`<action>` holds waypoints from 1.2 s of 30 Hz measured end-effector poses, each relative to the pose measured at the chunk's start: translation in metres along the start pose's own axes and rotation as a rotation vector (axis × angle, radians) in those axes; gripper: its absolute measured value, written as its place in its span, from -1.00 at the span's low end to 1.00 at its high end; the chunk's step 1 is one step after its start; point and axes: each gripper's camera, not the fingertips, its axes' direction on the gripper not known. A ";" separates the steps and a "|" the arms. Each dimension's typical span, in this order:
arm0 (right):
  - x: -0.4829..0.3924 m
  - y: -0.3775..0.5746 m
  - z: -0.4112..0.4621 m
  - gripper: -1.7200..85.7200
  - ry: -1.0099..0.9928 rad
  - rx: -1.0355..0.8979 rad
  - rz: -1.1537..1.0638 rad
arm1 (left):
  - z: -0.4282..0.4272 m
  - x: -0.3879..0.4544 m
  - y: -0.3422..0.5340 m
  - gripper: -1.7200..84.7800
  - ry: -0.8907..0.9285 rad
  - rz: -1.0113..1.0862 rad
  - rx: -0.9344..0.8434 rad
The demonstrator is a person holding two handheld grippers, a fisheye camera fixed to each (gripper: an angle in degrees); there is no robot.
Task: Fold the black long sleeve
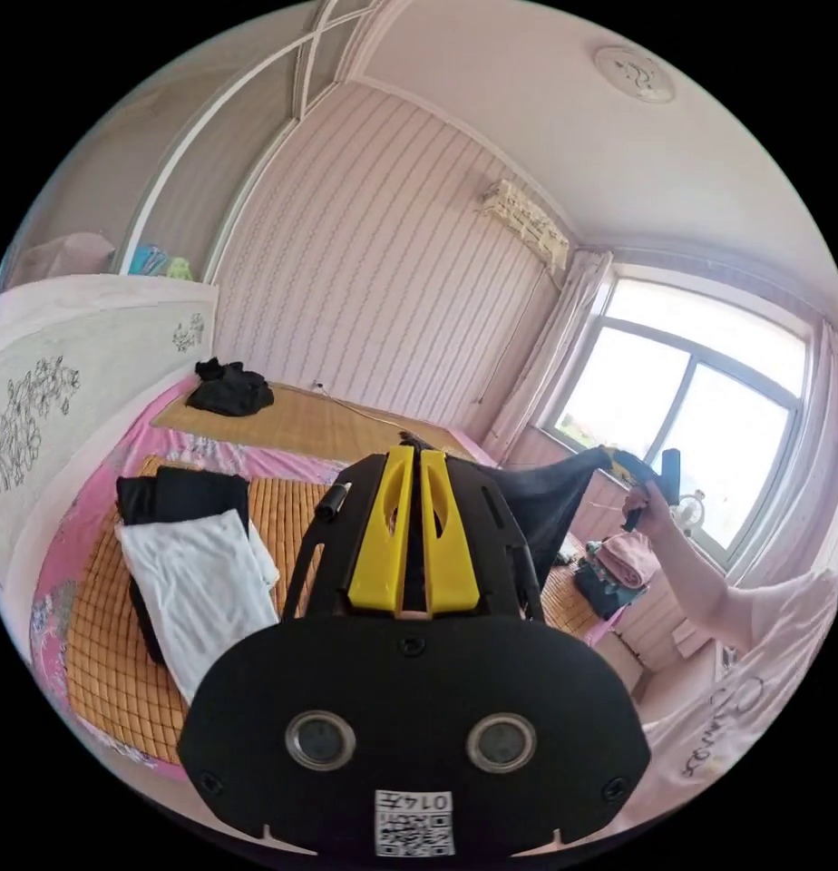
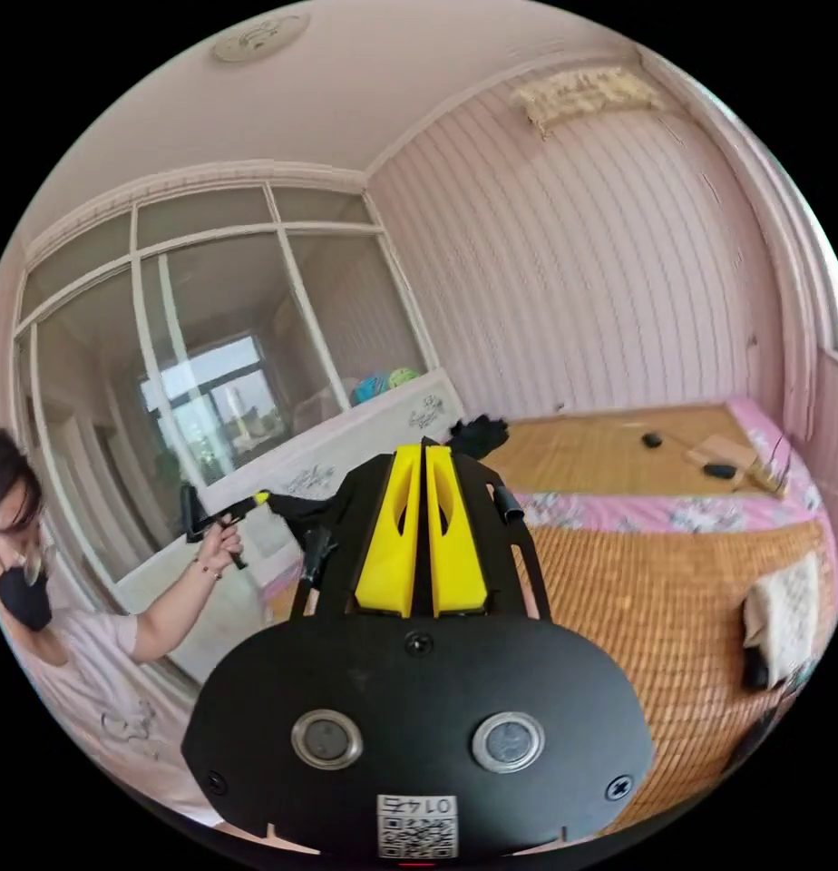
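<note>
1. Left gripper view: the left gripper (image 1: 414, 454) has its two yellow jaws pressed together, and black cloth of the black long sleeve (image 1: 537, 504) comes out from just behind their tips.
2. That cloth runs taut through the air, above the bed, to the right gripper (image 1: 629, 469), held up in the person's hand (image 1: 653, 510) in front of the window (image 1: 700, 417). Its jaws appear to pinch the far corner of the garment, though they are too small here to be sure.
3. On the woven mat (image 1: 111, 653) beside the left gripper lies a folded stack: a white garment (image 1: 201, 581) on top of a black one (image 1: 179, 494). A crumpled dark garment (image 1: 228, 388) lies farther off near the striped wall.
4. Right gripper view: the right gripper's (image 2: 425, 449) yellow jaws are likewise shut; the black long sleeve (image 2: 301, 513) shows as a dark strip from behind its body toward the left gripper (image 2: 256, 499) in the person's other hand (image 2: 221, 543).
5. Whether cloth sits between the right jaws cannot be told from this view.
</note>
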 end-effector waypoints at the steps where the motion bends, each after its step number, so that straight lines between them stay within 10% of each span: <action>1: 0.005 -0.033 -0.015 -0.96 -0.006 0.095 0.013 | 0.015 0.018 -0.028 -0.98 -0.034 0.064 0.006; 9: -0.027 -0.070 -0.096 -0.95 -0.043 0.293 -0.219 | 0.032 0.115 -0.141 -0.98 0.046 0.206 0.200; 15: 0.038 0.111 -0.068 -0.95 0.142 -0.070 -0.096 | 0.111 0.118 -0.046 -0.98 0.003 0.327 -0.132; 22: 0.122 0.333 0.009 -0.95 0.155 -0.571 0.400 | 0.238 0.031 0.157 -0.97 -0.015 -0.082 -0.657; 36: 0.103 0.383 0.059 -0.95 0.229 -1.020 0.327 | 0.327 0.035 0.225 -0.95 -0.048 -0.090 -0.973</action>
